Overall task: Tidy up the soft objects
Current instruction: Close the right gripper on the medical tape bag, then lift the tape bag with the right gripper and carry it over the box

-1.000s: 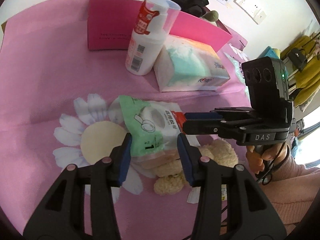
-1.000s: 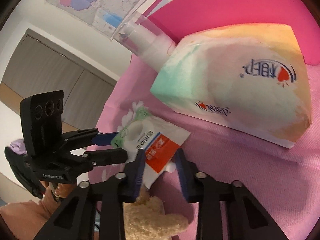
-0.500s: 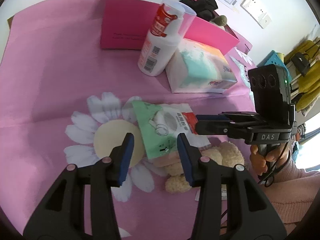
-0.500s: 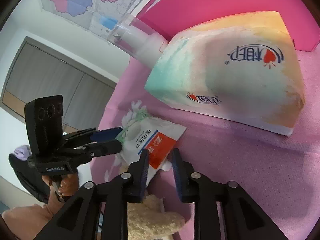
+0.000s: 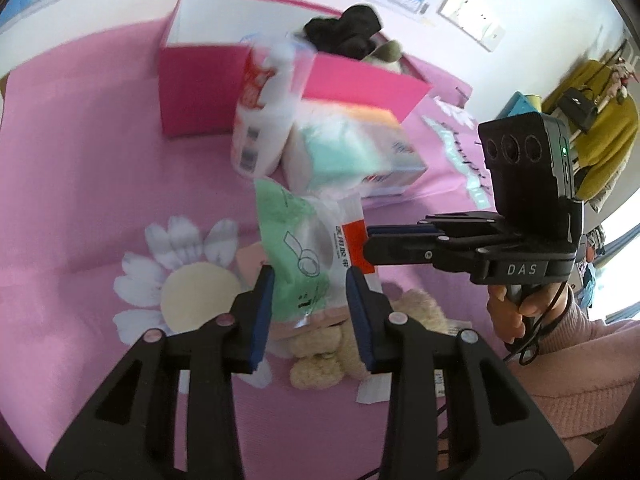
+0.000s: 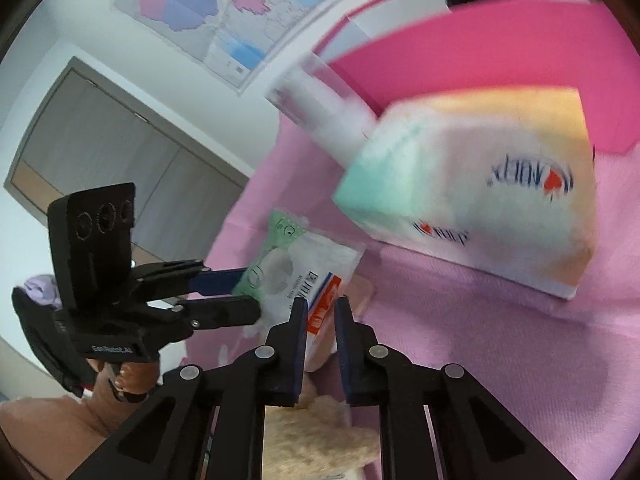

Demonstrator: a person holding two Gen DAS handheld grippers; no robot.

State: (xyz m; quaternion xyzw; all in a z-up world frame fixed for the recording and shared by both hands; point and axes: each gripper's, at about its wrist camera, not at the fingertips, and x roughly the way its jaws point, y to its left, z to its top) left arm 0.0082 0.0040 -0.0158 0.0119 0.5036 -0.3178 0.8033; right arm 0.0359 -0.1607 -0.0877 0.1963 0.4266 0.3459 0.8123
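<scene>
A soft packet (image 5: pixel 304 248), green at one end and red and white at the other, is tilted up off the pink cloth. My left gripper (image 5: pixel 309 276) is closing on its green end, and both pads touch the packet. In the right wrist view this gripper (image 6: pixel 236 294) comes in from the left. My right gripper (image 6: pixel 321 306) is closing on the packet's (image 6: pixel 296 264) red-and-white corner, and it shows side-on in the left wrist view (image 5: pixel 370 240). A beige plush toy (image 5: pixel 332 356) lies below the packet, with a peach pad (image 5: pixel 248 260) beside it.
A pastel tissue pack (image 5: pixel 352 156) and a white bottle (image 5: pixel 264 120) stand just behind the packet. Behind them is an open pink box (image 5: pixel 200 92) holding a black soft item (image 5: pixel 344 32). A daisy print (image 5: pixel 192 296) marks the cloth at the left. A pink sleeve (image 5: pixel 560 380) is at the right.
Both grippers' jaws have narrowed onto the packet. The packet has tilted up from the cloth, uncovering a peach pad. The left wrist view has risen and the box sits farther back.
</scene>
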